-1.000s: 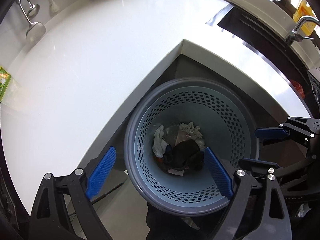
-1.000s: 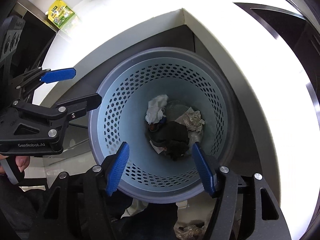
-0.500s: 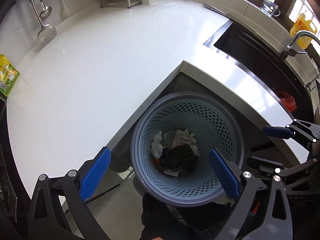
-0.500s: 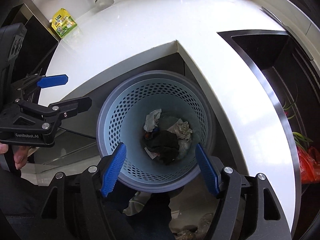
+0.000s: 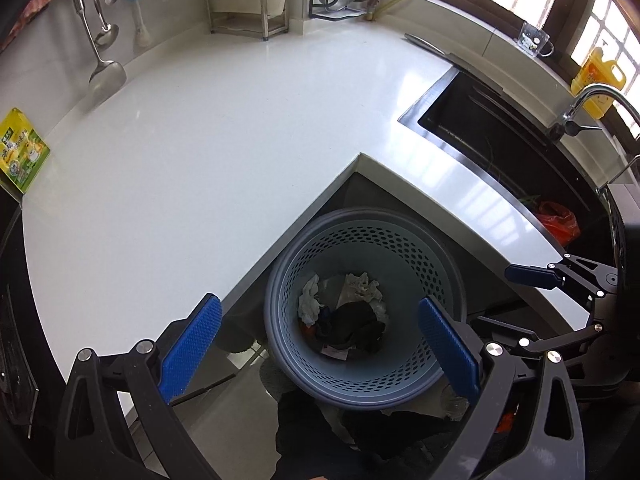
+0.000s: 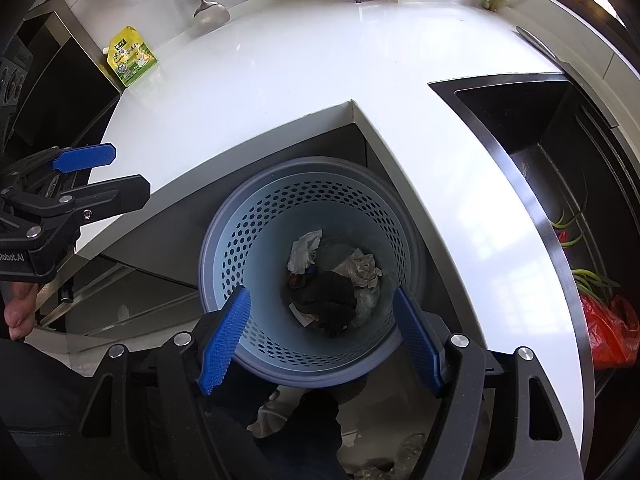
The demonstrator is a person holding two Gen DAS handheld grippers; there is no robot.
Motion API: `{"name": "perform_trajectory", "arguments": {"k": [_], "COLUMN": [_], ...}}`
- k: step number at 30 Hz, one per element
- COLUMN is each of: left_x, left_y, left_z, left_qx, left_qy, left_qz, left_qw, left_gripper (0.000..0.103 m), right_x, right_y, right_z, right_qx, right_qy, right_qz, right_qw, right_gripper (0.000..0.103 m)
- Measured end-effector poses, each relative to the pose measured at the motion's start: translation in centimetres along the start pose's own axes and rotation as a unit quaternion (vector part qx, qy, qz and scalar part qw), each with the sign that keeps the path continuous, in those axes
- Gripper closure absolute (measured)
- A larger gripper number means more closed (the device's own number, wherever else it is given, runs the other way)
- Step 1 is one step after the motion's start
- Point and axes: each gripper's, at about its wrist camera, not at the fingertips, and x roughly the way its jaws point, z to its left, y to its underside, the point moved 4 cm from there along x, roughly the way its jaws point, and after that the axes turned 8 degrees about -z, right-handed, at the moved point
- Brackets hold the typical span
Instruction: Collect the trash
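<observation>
A blue-grey perforated trash basket (image 5: 436,280) (image 6: 248,240) stands on the floor in the inner corner of the white L-shaped counter (image 5: 200,152) (image 6: 280,64). Crumpled white paper (image 5: 310,298) (image 6: 304,250) and a dark wad (image 5: 352,326) (image 6: 326,298) lie in its bottom. My left gripper (image 5: 320,350) is open and empty, high above the basket. My right gripper (image 6: 320,336) is open and empty, also above the basket. Each gripper shows at the side of the other's view.
A yellow-green packet (image 5: 22,156) (image 6: 130,62) lies at the counter's left end. A dark sink (image 5: 492,136) (image 6: 560,168) holds a red bag (image 5: 558,222) (image 6: 610,330) and green stalks. Ladles (image 5: 106,72) and metal racks (image 5: 248,8) line the back wall. A yellow bottle (image 5: 598,76) stands by the tap.
Both grippers have risen away from the basket, which looks smaller now. More of the counter, sink and back wall has come into view. Both stay open and empty.
</observation>
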Motion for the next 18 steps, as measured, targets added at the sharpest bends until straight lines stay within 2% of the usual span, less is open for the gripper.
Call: {"name": "perform_trajectory", "arguments": {"k": [18], "left_x": [-0.17], "left_y": [0.12], "left_z": [0.39], "left_qx": [-0.009], "left_qy": [-0.013], "left_qz": [0.000], "left_qw": [0.9999], "left_gripper": [0.007], "right_x": [-0.80], "right_y": [-0.41], "right_z": [0.54], "right_qx": [-0.010], "right_qy": [0.005], "right_qz": [-0.002], "right_qw": [1.000], "right_gripper": [0.033]}}
